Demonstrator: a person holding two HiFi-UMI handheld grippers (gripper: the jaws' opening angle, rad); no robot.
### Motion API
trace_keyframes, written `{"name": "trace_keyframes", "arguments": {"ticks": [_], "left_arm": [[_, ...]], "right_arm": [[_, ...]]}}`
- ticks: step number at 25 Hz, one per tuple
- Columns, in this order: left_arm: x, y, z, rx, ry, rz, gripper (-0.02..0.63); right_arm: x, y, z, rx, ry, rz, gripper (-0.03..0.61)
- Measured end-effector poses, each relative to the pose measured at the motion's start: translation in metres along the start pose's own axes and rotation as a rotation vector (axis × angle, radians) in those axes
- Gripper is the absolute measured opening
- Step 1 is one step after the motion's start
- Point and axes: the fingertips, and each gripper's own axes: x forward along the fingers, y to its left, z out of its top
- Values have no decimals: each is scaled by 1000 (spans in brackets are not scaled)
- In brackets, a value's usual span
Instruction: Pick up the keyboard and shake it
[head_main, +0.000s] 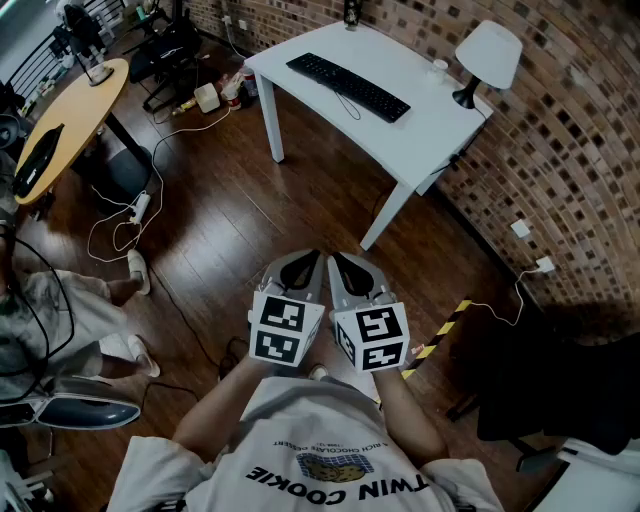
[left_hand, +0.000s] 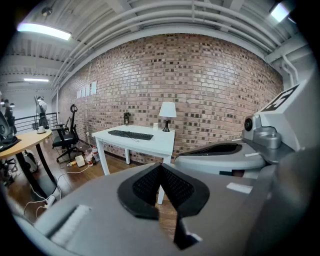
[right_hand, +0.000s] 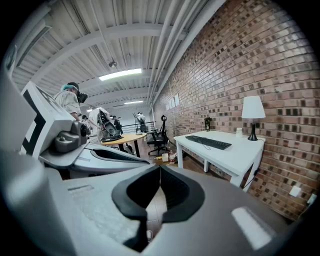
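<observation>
1. Far left on my head view, a round yellow table (head_main: 72, 108) stands on the wooden floor (head_main: 250, 220), with a dark office chair (head_main: 165, 55) behind it.
2. Below the table, a white power strip (head_main: 140, 207) lies on the floor with loose cables curling round it.
3. The left gripper (head_main: 306, 262) is held low and close to the person's chest, over the floor. Through its own camera I see its black fingers (left_hand: 145, 186) pressed together at the tips, with nothing between them.
4. The right gripper (head_main: 340, 264) sits just beside the left one, the two marker cubes nearly touching. Its fingers (right_hand: 177, 192) are likewise pressed together and pinch nothing.
5. The keyboard (head_main: 347, 86), black, lies flat on the white worktop (head_main: 410, 140) at the top of the head view, well apart from both grippers. Its thin cable loops toward the worktop's near edge.
6. Further right on the same worktop stands a lamp (head_main: 487, 58) with a white shade on a black base, and a small white cup (head_main: 438, 68) just beside it.
7. The brick wall (head_main: 590, 160) runs behind and to the right of the worktop, and white sockets (head_main: 521, 228) are mounted low on it.
8. A strip of yellow-and-black tape (head_main: 442, 333) lies on the floor to the right of the right gripper.
</observation>
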Motion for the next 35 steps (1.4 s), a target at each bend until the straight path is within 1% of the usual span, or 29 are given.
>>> {"name": "trace_keyframes", "arguments": {"ticks": [4, 7, 11, 14, 18, 23, 27, 30, 35], "left_arm": [[23, 44, 9, -4, 3, -9, 5], [40, 84, 20, 0, 11, -21, 5], [61, 136, 31, 13, 27, -61, 5], [76, 171, 38, 14, 30, -86, 5], [90, 209, 43, 29, 31, -111, 5], [111, 236, 49, 58, 33, -139, 5], [135, 249, 58, 109, 32, -168, 5], [156, 258, 68, 149, 30, -183, 5], [204, 270, 83, 176, 22, -203, 5]], "right_arm": [[47, -3, 11, -17, 28, -13, 3], [88, -2, 23, -31, 64, -18, 3], [144, 5, 41, -49, 106, -33, 3], [179, 8, 51, -37, 129, -41, 5], [215, 5, 62, -3, 133, -57, 5], [244, -6, 71, 27, 131, -83, 6], [264, -22, 79, 28, 126, -119, 8], [278, -43, 84, 21, 126, -147, 11], [306, -88, 87, -20, 138, -186, 12]]}}
